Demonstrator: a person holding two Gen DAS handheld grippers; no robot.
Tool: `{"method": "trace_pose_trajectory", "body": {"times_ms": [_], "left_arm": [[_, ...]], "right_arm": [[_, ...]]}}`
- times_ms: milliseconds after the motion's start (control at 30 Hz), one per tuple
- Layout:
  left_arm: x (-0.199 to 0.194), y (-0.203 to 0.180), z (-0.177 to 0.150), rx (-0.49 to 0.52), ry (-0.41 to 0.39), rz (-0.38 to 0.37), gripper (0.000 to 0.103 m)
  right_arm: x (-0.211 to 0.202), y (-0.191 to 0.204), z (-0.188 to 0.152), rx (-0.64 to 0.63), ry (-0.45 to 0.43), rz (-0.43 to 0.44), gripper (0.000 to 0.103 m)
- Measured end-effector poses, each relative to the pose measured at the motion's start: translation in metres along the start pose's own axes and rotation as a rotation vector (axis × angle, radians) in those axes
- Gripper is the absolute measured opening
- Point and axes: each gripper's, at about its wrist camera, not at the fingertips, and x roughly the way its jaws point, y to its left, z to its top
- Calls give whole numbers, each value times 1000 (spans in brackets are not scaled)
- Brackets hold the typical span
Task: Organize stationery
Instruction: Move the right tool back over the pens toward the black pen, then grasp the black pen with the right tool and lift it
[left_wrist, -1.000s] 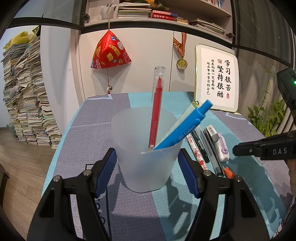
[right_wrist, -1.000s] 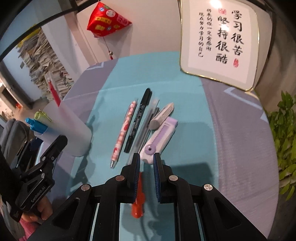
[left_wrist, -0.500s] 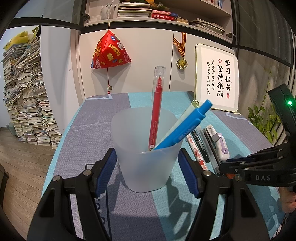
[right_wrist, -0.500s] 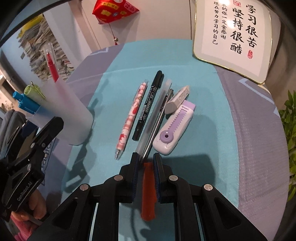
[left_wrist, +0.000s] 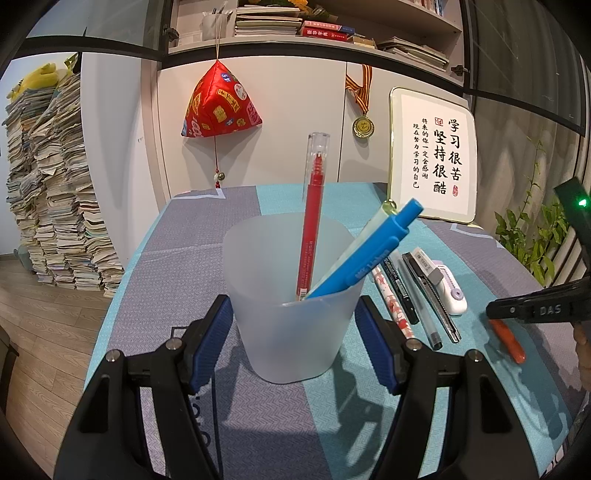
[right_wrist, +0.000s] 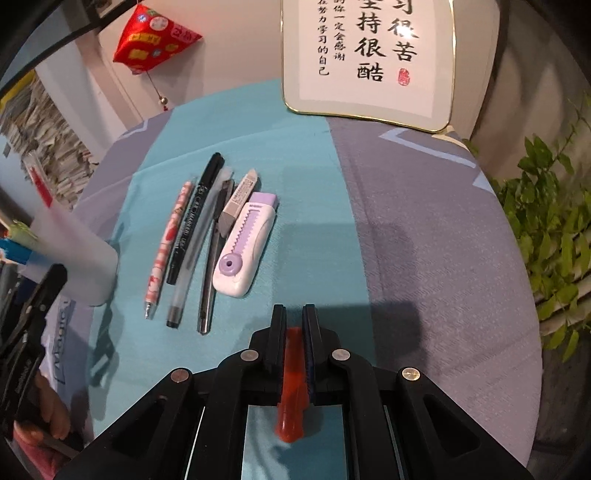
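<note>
The left hand-held gripper (left_wrist: 295, 325) has its blue pads pressed against both sides of a frosted plastic cup (left_wrist: 291, 317) standing on the counter (left_wrist: 177, 280). In the cup a red pen (left_wrist: 312, 229) stands nearly upright under a clear cap, and a blue pen (left_wrist: 365, 254) leans to the right with white lettering along its barrel that is too small to read.

To the right of the cup, a row of stationery lies side by side on the teal stripe of the cloth: a pink patterned pen (right_wrist: 168, 240), a black marker (right_wrist: 194, 218) with pale print I cannot make out, a clear-barrelled pen (right_wrist: 192, 254), a dark utility knife (right_wrist: 214, 258), a grey eraser (right_wrist: 238, 201) in a printed sleeve, and a white and purple correction tape (right_wrist: 245, 245).

The right hand-held gripper (right_wrist: 293, 321) sits near the tape, its jaws closing on an orange pen (right_wrist: 293, 387) lying on the cloth between its pads. The side of this gripper reads "DAS" in the left wrist view.

A framed calligraphy board (left_wrist: 432, 155) leans against the wall, its large characters reading 学习很苦 坚持很酷, with a red seal.
</note>
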Motion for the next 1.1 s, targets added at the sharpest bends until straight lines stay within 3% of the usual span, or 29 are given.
{"method": "trace_pose_trajectory", "body": {"times_ms": [167,367,467,700,933,1033,1100], "left_arm": [[-2,1,0,-2,1,-1,68],[-3,2,1,-4,2,-2,68],[-3,3,1,-4,1,-2,68],[-3,3,2,-2,0,-1,68],[-2,3,2,-4,5,-3,69],[-2,3,2,-3,4,-2,69],[-2,3,2,0,4,-1,68]], "right_arm": [[-10,31,-1,-94,-59,46,10],[11,66,-3,-194,-14,4,10],[21,69,-4,-190,23,2,10],[21,71,-9,-228,-10,-33,11],[-9,48,-40,-340,131,69,11],[-23,41,-69,-451,211,32,10],[-32,39,-82,-502,218,0,10]]}}
